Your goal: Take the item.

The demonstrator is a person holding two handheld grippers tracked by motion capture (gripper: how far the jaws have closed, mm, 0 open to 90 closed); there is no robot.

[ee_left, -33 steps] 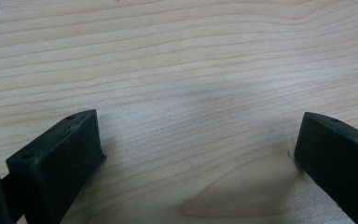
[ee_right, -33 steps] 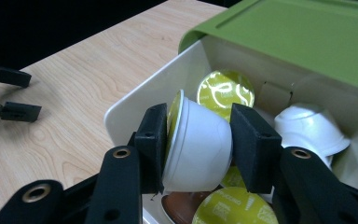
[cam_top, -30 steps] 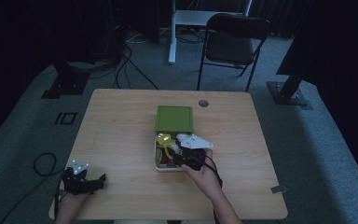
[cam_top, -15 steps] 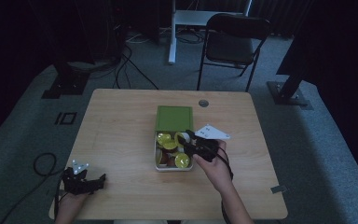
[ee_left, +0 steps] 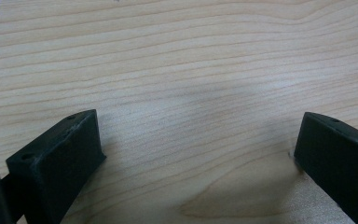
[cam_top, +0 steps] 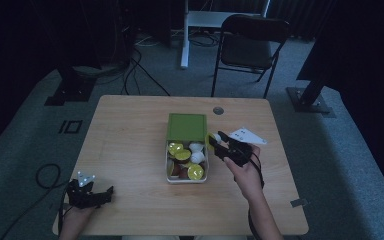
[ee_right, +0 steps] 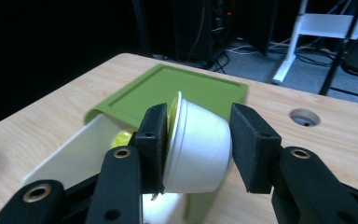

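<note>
Capsules [cam_top: 186, 161] fill box [cam_top: 169, 165]; right tool [ee_right: 198, 135] grips one.

The high view looks forward and down from above onto the whole pale wooden table [cam_top: 130, 150]. The left gripper view sits close over bare wood grain. The right gripper view faces low across the tabletop, close to the open white box with its green lid [ee_right: 177, 91], which the high view shares.

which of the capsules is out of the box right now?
The white capsule with the yellow-green lid, clamped on its side in the right gripper beside the box. The other capsules lie inside the box.
</note>
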